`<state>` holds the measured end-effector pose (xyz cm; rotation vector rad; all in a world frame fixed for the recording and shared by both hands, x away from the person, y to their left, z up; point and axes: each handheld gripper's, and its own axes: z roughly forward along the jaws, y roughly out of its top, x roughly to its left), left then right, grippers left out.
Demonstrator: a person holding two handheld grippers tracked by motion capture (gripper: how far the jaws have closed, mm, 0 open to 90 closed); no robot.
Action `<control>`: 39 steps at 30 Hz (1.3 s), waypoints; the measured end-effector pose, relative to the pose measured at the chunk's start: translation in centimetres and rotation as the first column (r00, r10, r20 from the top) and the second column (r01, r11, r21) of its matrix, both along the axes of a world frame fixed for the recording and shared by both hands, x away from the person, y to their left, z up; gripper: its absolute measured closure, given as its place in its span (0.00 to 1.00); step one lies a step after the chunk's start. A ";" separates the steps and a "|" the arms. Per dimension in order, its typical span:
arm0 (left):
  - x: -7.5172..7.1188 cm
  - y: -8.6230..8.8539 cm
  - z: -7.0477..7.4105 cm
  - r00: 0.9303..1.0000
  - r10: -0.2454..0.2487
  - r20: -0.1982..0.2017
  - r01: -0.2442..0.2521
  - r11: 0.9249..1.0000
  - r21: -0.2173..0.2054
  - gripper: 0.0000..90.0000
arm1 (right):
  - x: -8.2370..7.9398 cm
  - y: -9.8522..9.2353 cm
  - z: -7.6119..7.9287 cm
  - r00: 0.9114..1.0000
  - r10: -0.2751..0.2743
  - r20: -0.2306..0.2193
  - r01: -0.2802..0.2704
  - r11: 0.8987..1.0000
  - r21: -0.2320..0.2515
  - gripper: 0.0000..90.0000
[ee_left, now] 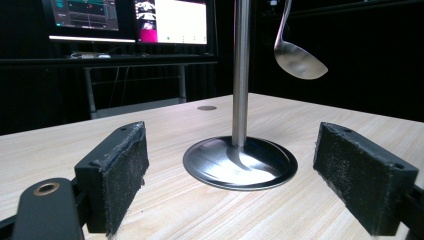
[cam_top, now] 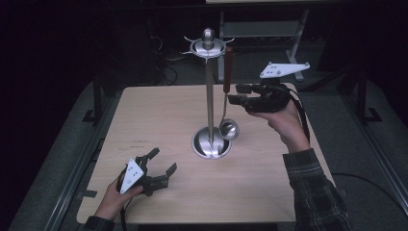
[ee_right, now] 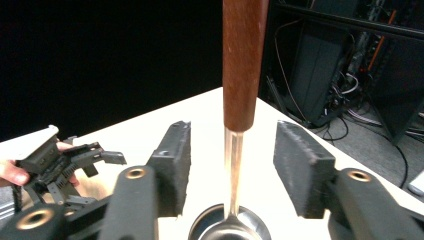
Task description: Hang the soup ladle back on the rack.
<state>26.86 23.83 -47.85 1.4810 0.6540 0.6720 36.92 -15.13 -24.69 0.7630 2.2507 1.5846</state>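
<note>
Ladle (cam_top: 226, 96): in the high view it hangs by the top of its dark wooden handle from the crown of the utensil stand (cam_top: 210, 96), bowl down and just above the stand's round base, near the middle of the wooden table (cam_top: 159, 120). The right gripper (cam_top: 233, 94) is held level at the handle's lower part, jaws pointing at it. The left gripper (cam_top: 161, 161) rests low at the table's near left, well apart from the stand, jaws spread and empty.

Left gripper view: both pads (ee_left: 120, 175) stand wide, nothing between them. The stand's base (ee_left: 240, 162) lies ahead on the table; the ladle bowl (ee_left: 299, 60) hangs clear above it to the right of the pole.

Right gripper view: the wooden handle (ee_right: 243, 60) and the thin metal shank (ee_right: 233, 170) below it stand between the pads (ee_right: 172, 167), with a gap showing on each side; the jaws are apart and not pressing.

Handling, as judged: the ladle is rigid, probably light, with its weight low in the bowl. The polished shank is likely slippery; the wooden handle offers the better hold. Grip there, squarely, since the hanging ladle can swing when touched.
</note>
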 end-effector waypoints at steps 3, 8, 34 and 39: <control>0.0 0.0 0.0 1.000 0.001 0.000 -0.001 1.000 0.000 0.15 | -0.1 -0.1 -0.5 1.000 -0.011 -0.009 0.011 1.000 -0.003 0.40; 0.0 0.0 0.0 1.000 0.005 -0.002 -0.005 1.000 -0.001 0.15 | -0.3 -0.6 -1.9 0.999 -0.041 -0.034 0.040 0.999 -0.017 0.26; 0.0 0.0 0.0 1.000 0.002 -0.004 -0.002 1.000 0.000 0.15 | -2.8 -3.9 -10.2 0.986 -0.124 -0.113 0.126 0.992 0.014 0.17; 0.0 0.1 0.0 1.000 0.003 -0.008 -0.003 1.000 0.002 0.15 | -3.6 -4.7 -11.6 0.985 -0.141 -0.104 0.144 0.989 0.025 0.17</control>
